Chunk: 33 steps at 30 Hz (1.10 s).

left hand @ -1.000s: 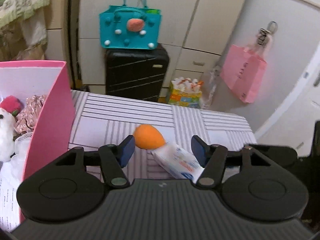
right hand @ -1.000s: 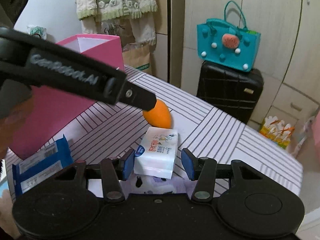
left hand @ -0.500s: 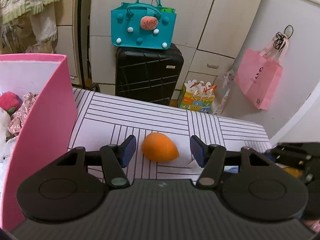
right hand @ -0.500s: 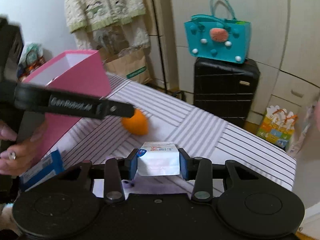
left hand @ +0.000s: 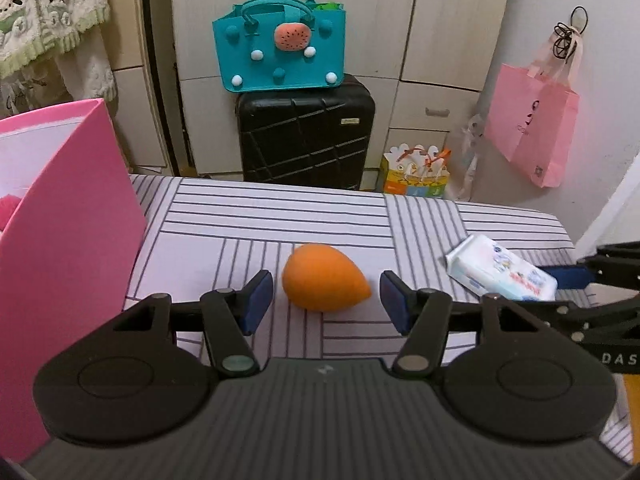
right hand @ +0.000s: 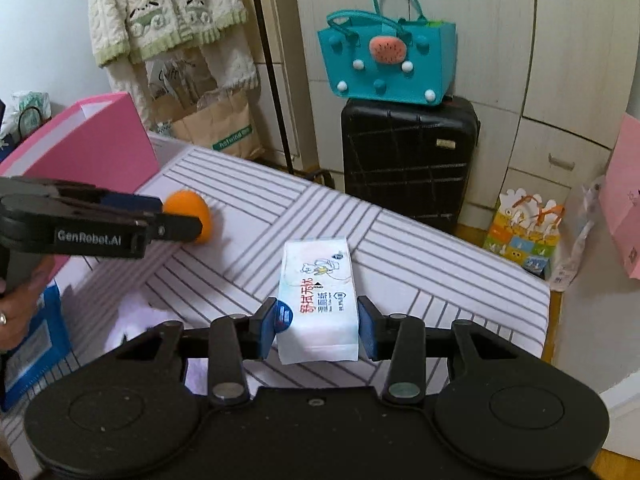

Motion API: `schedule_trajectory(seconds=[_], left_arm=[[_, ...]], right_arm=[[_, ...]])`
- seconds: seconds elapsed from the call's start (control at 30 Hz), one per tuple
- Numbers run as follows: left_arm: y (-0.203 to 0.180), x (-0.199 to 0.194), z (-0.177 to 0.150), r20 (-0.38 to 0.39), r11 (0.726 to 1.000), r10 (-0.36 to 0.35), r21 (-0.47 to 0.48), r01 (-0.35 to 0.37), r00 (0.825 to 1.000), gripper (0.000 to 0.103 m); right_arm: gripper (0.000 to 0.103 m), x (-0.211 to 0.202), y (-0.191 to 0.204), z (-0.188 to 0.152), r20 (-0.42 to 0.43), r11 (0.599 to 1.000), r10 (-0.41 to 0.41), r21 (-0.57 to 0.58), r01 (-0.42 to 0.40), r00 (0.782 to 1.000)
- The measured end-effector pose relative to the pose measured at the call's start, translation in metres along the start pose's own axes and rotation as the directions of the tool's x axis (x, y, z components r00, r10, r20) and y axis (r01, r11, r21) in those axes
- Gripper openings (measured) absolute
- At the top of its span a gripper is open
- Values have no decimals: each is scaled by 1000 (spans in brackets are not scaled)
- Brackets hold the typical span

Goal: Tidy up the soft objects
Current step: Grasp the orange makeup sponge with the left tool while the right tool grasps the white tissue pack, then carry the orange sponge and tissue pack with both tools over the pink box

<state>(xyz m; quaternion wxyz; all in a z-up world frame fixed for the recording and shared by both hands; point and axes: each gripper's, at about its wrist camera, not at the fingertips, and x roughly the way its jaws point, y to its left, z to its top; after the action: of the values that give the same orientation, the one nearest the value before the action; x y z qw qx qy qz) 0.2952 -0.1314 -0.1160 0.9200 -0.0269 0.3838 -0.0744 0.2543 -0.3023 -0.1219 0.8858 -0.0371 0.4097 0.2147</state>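
An orange egg-shaped sponge [left hand: 324,286] lies on the striped tabletop [left hand: 320,216]. My left gripper [left hand: 326,300] is open, its blue pads on either side of the sponge with a gap on both sides. From the right wrist view the left gripper [right hand: 180,220] reaches in from the left and partly covers the sponge [right hand: 192,206]. My right gripper [right hand: 318,324] has a white tissue pack [right hand: 318,280] between its pads, which touch both sides while the jaws are opening slightly. The pack [left hand: 496,266] sits right of the sponge.
A tall pink box [left hand: 60,220] with soft items inside stands at the table's left. A blue packet [right hand: 36,344] lies near a person's hand [right hand: 16,308]. Behind the table are a black suitcase [left hand: 306,136], a teal bag [left hand: 280,48] and a pink paper bag [left hand: 532,128].
The right gripper closed on the tissue pack and carried it to the right, away from the sponge. The left gripper sank closer, so the sponge now lies between its fingers.
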Motion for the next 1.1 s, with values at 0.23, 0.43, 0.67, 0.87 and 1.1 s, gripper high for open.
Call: schedule_trajectory(seconds=[0.23,0.43,0.67,0.87,1.1], left_arm=[[7,8,-5,7,1000,5,-22,-5,1000,48],[8,11,-8,14,999,-29,-28,29,999,42],[10,11,-12,36,998,-43,-33,44,998,40],[13,6,-12,27,996,-75,-36,76,997,39],[7,-13,-14,38,994,-114,-1,114,993,39]], right_arm=[[53,11,-2,2,-2,1000,-6,5,6,1000],[53,22,6,5,-6,999,-44,-30,44,999],[45,21,11,4,1,997,-75,-25,75,997],[45,-7,4,0,58,996,-73,56,69,996],[45,-29,21,-8,51,995,-81,54,78,995]])
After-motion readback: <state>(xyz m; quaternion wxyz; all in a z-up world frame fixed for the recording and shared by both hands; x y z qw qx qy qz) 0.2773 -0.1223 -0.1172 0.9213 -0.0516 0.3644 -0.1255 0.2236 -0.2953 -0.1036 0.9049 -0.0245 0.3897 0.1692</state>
